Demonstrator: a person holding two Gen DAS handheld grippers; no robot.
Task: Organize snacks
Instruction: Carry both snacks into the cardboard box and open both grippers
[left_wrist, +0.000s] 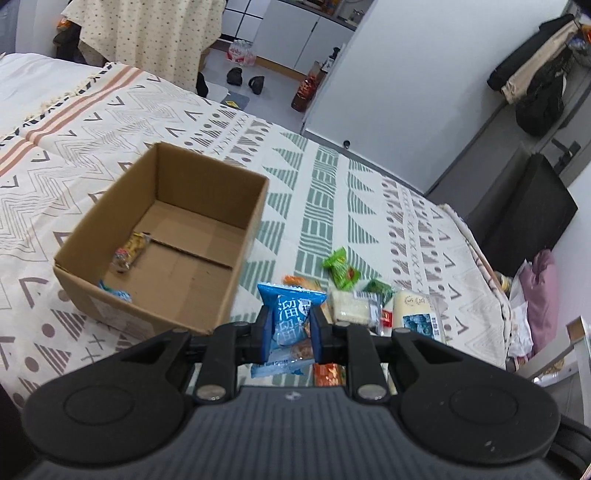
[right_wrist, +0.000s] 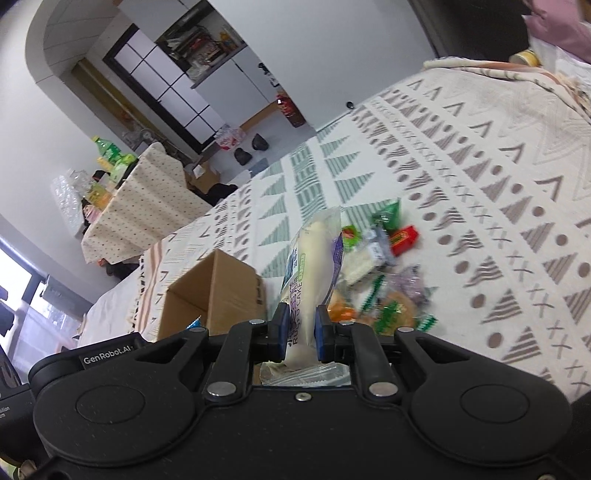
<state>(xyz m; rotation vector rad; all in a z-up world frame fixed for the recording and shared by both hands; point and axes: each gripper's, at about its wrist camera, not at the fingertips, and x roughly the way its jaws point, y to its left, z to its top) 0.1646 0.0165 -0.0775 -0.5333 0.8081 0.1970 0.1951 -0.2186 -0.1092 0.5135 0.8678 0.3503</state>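
My left gripper (left_wrist: 289, 325) is shut on a blue snack packet (left_wrist: 290, 314), held above the bed just right of an open cardboard box (left_wrist: 218, 177). Inside the box lie a yellow wrapped snack (left_wrist: 130, 251) and a small blue one (left_wrist: 116, 291). My right gripper (right_wrist: 300, 328) is shut on a clear-wrapped cream cake packet (right_wrist: 317, 258), lifted over the snack pile (right_wrist: 384, 273). The same box (right_wrist: 218, 291) stands to its left. More loose snacks (left_wrist: 369, 295) lie on the bedspread, among them a green packet (left_wrist: 341, 267).
The patterned bedspread (left_wrist: 332, 192) covers the whole bed. A white wall panel (left_wrist: 406, 81) and a black case (left_wrist: 524, 210) stand beyond the bed's far edge. A cloth-covered table (right_wrist: 147, 210) with bottles stands beyond the bed, on the box's side.
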